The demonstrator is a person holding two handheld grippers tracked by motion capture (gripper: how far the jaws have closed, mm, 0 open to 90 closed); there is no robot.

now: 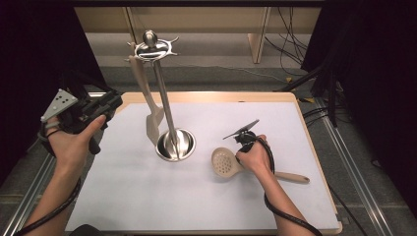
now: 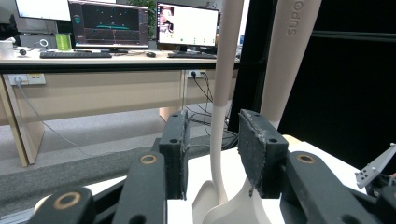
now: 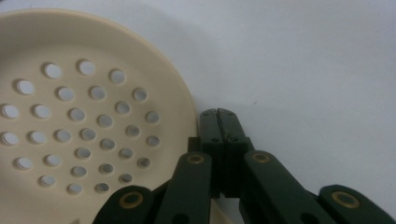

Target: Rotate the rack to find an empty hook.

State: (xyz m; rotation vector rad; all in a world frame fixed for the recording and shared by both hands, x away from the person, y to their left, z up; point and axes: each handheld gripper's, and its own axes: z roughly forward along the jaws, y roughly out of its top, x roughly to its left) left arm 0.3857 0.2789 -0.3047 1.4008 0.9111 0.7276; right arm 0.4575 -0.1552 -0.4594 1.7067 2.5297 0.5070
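A steel utensil stand (image 1: 175, 144) rises from the middle of the white table top (image 1: 196, 206). A beige spatula (image 1: 153, 123) hangs from the stand's top ring. My left gripper (image 1: 115, 101) is held off the table at the left, level with the spatula and apart from it. In the left gripper view its jaws (image 2: 212, 126) stand open, and two beige handles (image 2: 224, 93) hang farther off beyond the gap. A beige skimmer (image 1: 223, 161) lies right of the stand. My right gripper (image 3: 218, 114) points down beside the skimmer's bowl (image 3: 84, 121), shut with its pads together.
The skimmer's handle (image 1: 292, 177) runs right, under my right hand (image 1: 253, 157). Metal rails (image 1: 354, 162) flank the table. Beyond the far edge lie floor cables (image 1: 290, 39); the left gripper view shows a desk with monitors (image 2: 112, 23).
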